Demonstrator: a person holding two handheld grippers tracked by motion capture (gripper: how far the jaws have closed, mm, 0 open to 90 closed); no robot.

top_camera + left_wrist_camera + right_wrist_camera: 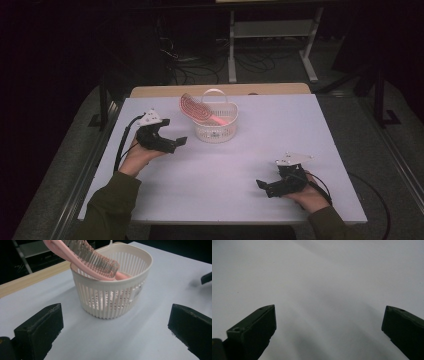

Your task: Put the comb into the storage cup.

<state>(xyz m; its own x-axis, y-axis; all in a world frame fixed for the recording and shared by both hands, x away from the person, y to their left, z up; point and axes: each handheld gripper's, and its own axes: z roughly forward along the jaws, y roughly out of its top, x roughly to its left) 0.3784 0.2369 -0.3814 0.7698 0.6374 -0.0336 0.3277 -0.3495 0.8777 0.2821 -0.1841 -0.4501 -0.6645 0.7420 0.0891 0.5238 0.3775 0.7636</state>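
Note:
A white slotted basket (216, 129) with a thin handle stands at the back middle of the white table (280, 125). A pink hairbrush (197, 109) leans in it, head sticking out over the left rim. From the left gripper view the basket (112, 300) and the brush (92, 260) are just ahead. My left gripper (176, 141) is open, a short way left of the basket, nothing between its jaws. My right gripper (264, 186) is open near the front right, low over bare table.
A wooden strip (220, 90) runs along the table's far edge. Beyond it are the legs of a metal stand (232, 50) and loose cables on a dark floor. A black cable (122, 142) trails from the left gripper.

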